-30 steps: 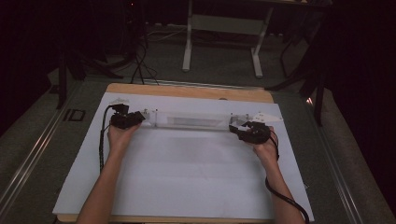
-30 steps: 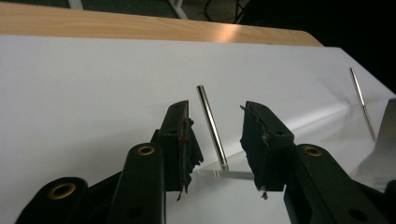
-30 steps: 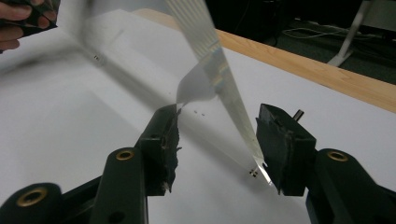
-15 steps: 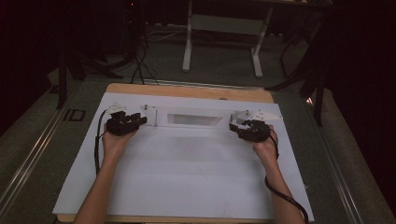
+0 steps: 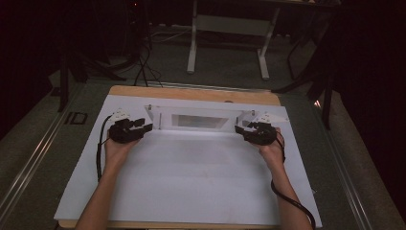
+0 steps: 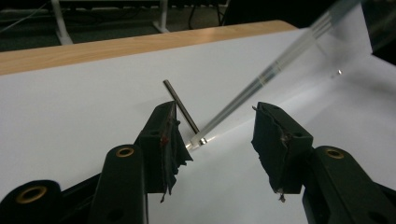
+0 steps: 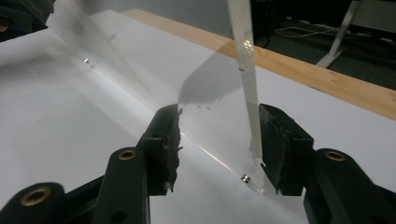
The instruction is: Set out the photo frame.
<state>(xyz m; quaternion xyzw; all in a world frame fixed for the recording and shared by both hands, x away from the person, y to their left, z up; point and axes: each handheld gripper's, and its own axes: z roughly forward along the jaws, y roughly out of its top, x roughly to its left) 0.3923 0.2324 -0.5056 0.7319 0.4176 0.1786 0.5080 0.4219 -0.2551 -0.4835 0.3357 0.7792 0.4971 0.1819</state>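
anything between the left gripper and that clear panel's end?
Nothing visible. The left gripper is open with the clear acrylic panel's corner already between its fingers. A thin metal rod lies beside the left finger, not blocking the gap.

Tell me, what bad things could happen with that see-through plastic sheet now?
1. The clear sheet stands tilted on its near edge on the white board. Both the left gripper and the right gripper have open jaws around its corners, so nothing seems to clamp it, and it might fall flat.
2. A thin metal rod lies loose by the left gripper; a bump could roll it away.
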